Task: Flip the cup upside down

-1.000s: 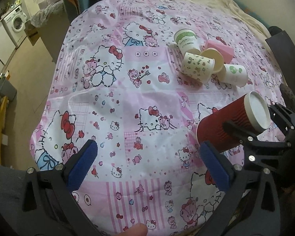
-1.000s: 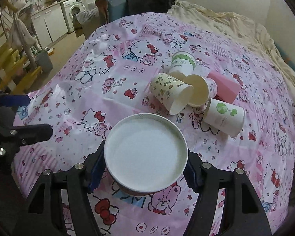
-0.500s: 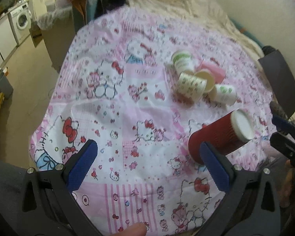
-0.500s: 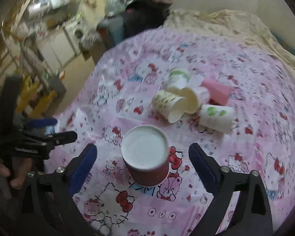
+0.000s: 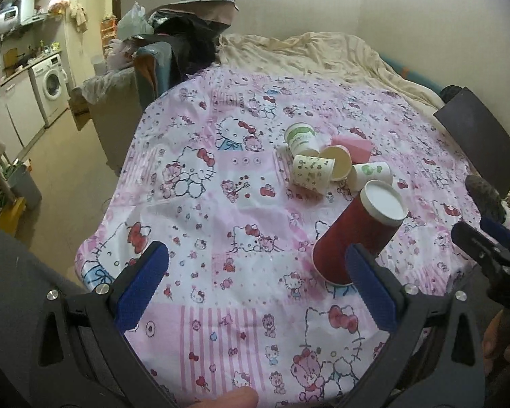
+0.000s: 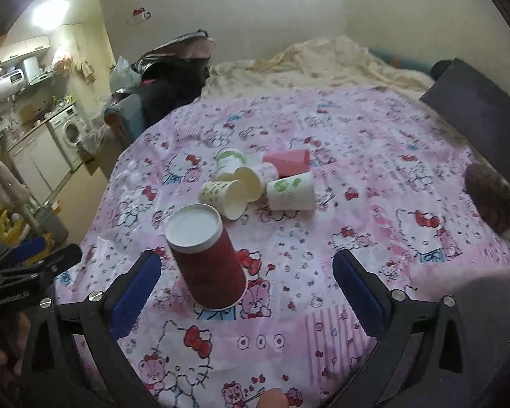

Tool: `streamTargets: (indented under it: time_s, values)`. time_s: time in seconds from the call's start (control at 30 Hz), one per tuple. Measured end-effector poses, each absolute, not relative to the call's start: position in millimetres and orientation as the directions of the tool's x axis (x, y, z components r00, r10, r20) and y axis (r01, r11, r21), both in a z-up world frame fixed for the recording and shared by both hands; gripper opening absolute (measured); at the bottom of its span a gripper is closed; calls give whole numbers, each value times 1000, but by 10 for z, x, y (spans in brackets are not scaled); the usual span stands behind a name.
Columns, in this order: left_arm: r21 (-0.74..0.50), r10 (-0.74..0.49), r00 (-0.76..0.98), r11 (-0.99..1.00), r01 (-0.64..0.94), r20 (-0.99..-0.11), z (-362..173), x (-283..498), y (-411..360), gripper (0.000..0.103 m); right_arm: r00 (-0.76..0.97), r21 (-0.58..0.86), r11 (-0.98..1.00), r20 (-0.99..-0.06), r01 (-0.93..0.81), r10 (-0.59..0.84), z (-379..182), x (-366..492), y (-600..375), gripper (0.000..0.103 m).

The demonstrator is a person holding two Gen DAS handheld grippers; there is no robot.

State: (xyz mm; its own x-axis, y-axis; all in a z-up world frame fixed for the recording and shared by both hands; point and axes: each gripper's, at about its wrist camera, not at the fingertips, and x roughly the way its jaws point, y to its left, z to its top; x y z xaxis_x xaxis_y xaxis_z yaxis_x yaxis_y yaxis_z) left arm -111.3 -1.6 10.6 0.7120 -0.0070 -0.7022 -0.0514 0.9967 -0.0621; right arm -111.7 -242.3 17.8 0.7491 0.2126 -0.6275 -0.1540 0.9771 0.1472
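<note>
A second ago my right gripper was clamped on the red ribbed paper cup, tipping it with its white base toward the camera; now the jaws stand wide apart and empty, and the cup sits free on the worktop, mouth down on the Hello Kitty tablecloth with the white base up. In the right wrist view it stands at about 9 o'clock of centre, just ahead of the left blue pad and apart from it; in the left wrist view the same cup shows at about 3 o'clock, partly behind that gripper's right pad. The lean it seems to have in both views I put down to the fisheye, since its rim looks flat on the cloth. My left gripper is also spread open and holds nothing, hovering over bare cloth near the worktop's near edge. Since half a second ago both cameras sit further from the worktop, so both hands have drawn away. The cluster of small printed paper cups and the pink cup lies at 12 o'clock beyond the red one, not touching it. I judge the flip done: the cup is inverted, released and standing alone, and nothing remains but to keep clear of it.
</note>
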Motion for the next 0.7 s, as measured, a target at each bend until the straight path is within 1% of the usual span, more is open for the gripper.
streamTargets:
  time_s: [0.1,0.17,0.37,0.7]
  values:
    - [-26,38,738,997,-74,-673,126,-1186,-46,103,759,137,978,-617,-158,209,145,-1103,-2390,103]
    - [-24,42,746,997,-78,-664,131,-1205,-47,103,755,153,974,-616,-165,225,98,-1061,-2376,103]
    - [-35,38,739,996,-83,-672,95,-1157,-16,103,737,157,969,-630,-189,245,-4,-1016,-2288,103]
    - [-34,34,737,996,-77,-675,77,-1148,-25,103,738,139,972,-633,-188,233,-20,-1025,-2245,103]
